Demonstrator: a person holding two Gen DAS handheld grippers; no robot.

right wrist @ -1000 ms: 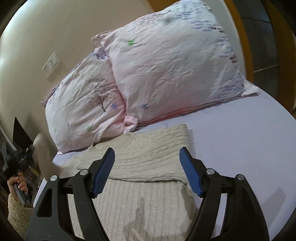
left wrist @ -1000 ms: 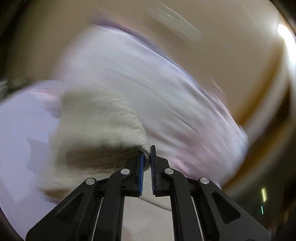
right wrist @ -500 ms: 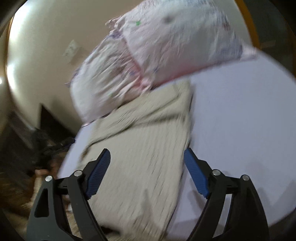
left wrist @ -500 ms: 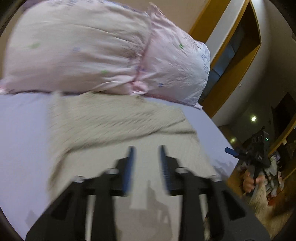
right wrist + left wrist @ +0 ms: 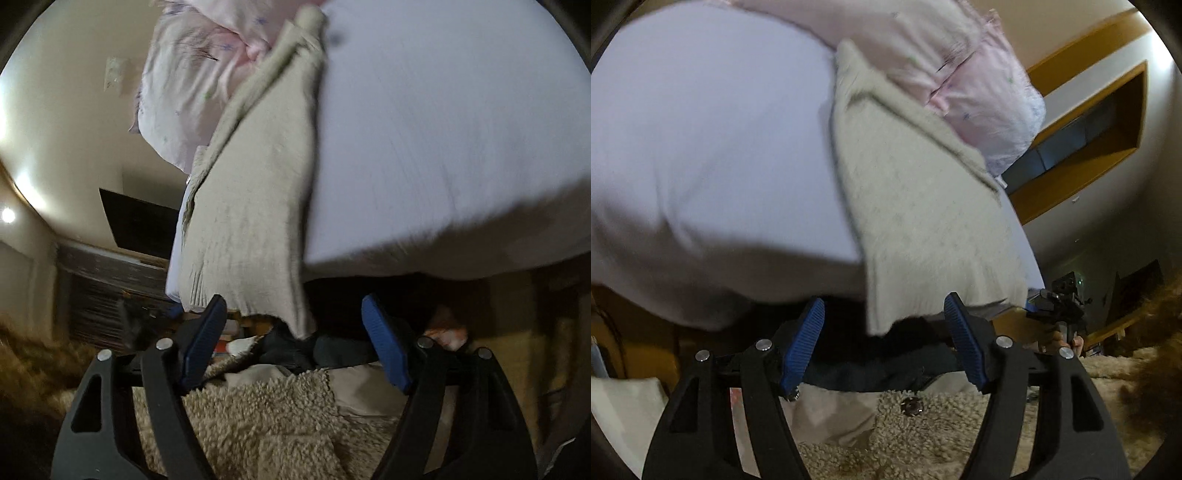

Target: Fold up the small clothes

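Observation:
A beige knitted sweater (image 5: 916,206) lies folded lengthwise on the lavender bed sheet (image 5: 713,147), its near end hanging over the mattress edge. It also shows in the right wrist view (image 5: 255,206). My left gripper (image 5: 884,339) is open and empty, just below the sweater's overhanging left corner. My right gripper (image 5: 295,336) is open and empty, just below the sweater's overhanging right corner. In the left wrist view the other gripper (image 5: 1060,299) shows at the right, held in a hand.
Two pink floral pillows (image 5: 960,66) lie at the head of the bed, touching the sweater's far end. A shaggy beige garment (image 5: 266,417) lies below both grippers. A dark screen (image 5: 140,221) hangs on the wall; a wooden niche (image 5: 1100,122) is opposite.
My left gripper let go of the sweater's sleeve and opened wide. Both grippers pulled back from over the bed to the mattress's near edge, now low beneath the sweater's hem.

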